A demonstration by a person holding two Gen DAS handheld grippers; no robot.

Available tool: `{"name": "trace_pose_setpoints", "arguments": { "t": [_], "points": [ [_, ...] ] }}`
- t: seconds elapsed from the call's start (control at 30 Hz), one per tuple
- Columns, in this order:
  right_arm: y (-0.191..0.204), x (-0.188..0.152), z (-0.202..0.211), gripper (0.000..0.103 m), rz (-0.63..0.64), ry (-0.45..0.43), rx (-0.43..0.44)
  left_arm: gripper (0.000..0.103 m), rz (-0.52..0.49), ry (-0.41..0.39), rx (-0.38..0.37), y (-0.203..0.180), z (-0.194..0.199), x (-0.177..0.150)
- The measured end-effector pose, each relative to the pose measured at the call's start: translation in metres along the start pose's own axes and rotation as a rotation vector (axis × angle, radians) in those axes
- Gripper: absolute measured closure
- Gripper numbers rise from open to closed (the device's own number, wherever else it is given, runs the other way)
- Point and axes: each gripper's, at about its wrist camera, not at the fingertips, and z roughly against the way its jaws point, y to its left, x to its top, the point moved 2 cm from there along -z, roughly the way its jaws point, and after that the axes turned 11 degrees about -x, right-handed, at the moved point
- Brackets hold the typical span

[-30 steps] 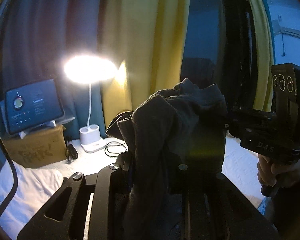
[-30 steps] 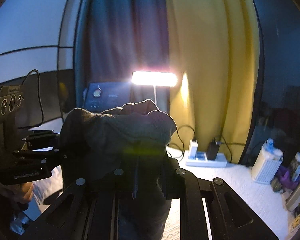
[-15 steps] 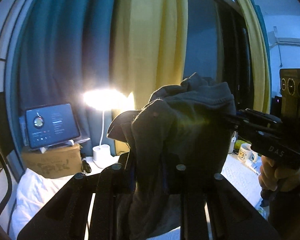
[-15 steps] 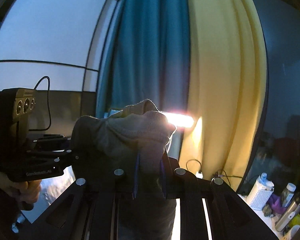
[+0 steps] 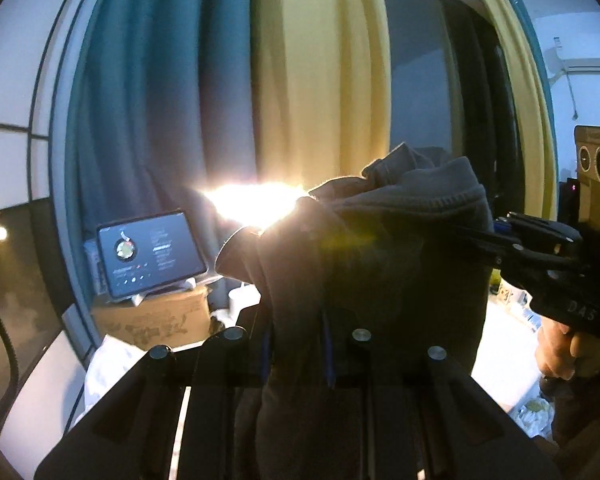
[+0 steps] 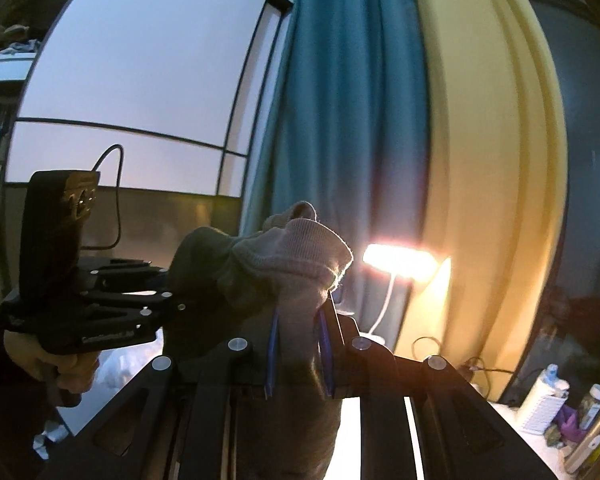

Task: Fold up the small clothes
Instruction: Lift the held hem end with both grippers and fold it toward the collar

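Note:
A small dark grey knit garment (image 5: 384,264) with a ribbed hem hangs in the air, stretched between both grippers. My left gripper (image 5: 296,344) is shut on one bunched edge of it; the cloth spills down over its fingers. In the right wrist view the same garment (image 6: 296,252) looks lighter grey, and my right gripper (image 6: 298,344) is shut on its other edge. Each gripper shows in the other's view: the right one (image 5: 500,236) reaches in from the right, the left one (image 6: 156,288) from the left, each with a hand below it.
Teal and yellow curtains (image 5: 228,100) hang behind. A glaring desk lamp (image 6: 400,266) shines past the cloth. A lit tablet (image 5: 152,252) stands on a cardboard box (image 5: 156,320) above white bedding (image 5: 108,364). Bottles and a white container (image 6: 548,400) sit at lower right.
Both grippers have risen with the garment held between them and tilted upward: the lamp, tablet and bedding have sunk in the views and more curtain and wall shows.

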Motion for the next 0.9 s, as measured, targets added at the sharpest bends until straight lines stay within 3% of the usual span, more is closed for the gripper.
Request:
{"name": "trace_pose_setpoints", "arguments": {
  "t": [0.33, 0.9],
  "points": [
    [0.001, -0.031, -0.047, 0.085, -0.021, 0.109, -0.024, 0.085, 0.059, 0.083, 0.01, 0.031, -0.038, -0.029],
    [-0.036, -0.082, -0.147, 0.085, -0.071, 0.293, -0.072, 0.085, 0.127, 0.258, -0.077, 0.07, -0.124, -0.059]
  ]
}}
